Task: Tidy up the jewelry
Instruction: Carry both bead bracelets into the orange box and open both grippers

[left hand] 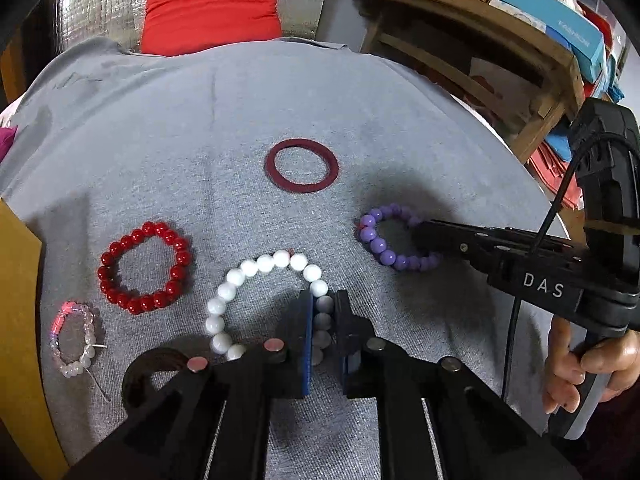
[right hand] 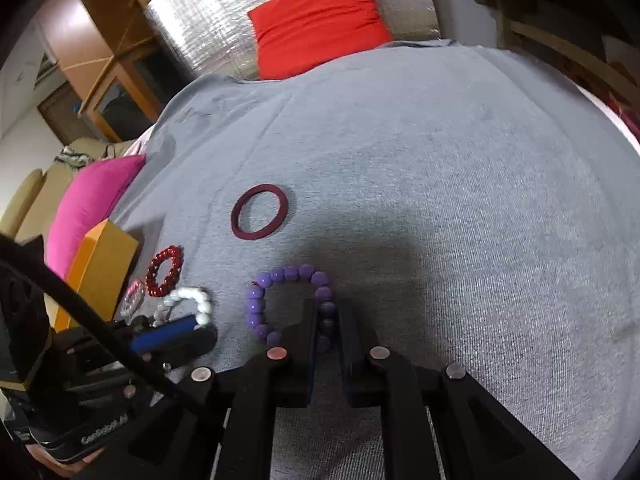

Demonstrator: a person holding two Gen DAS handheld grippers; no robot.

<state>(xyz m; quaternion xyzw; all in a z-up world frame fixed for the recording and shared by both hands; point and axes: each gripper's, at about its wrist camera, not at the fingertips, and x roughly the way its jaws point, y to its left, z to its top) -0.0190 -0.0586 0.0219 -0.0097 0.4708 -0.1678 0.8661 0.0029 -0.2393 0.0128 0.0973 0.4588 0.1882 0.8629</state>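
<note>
Beads still loose on cloth point(left hand: 400, 112): we clamp white bracelet point(left hand: 256, 268) in left tongs point(left hand: 323, 316) and purple bracelet point(right hand: 280, 276), right of it, in right tongs point(right hand: 327, 324); nothing sorted yet.

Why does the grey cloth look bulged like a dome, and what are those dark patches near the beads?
Both wrist views use fisheye lenses, so the flat grey cloth bows and the corners go black. In the left wrist view, a soft shadow surrounds the purple bracelet; in the right wrist view, it spreads past the same bracelet. The pale pink bracelet catches a red glint.
</note>
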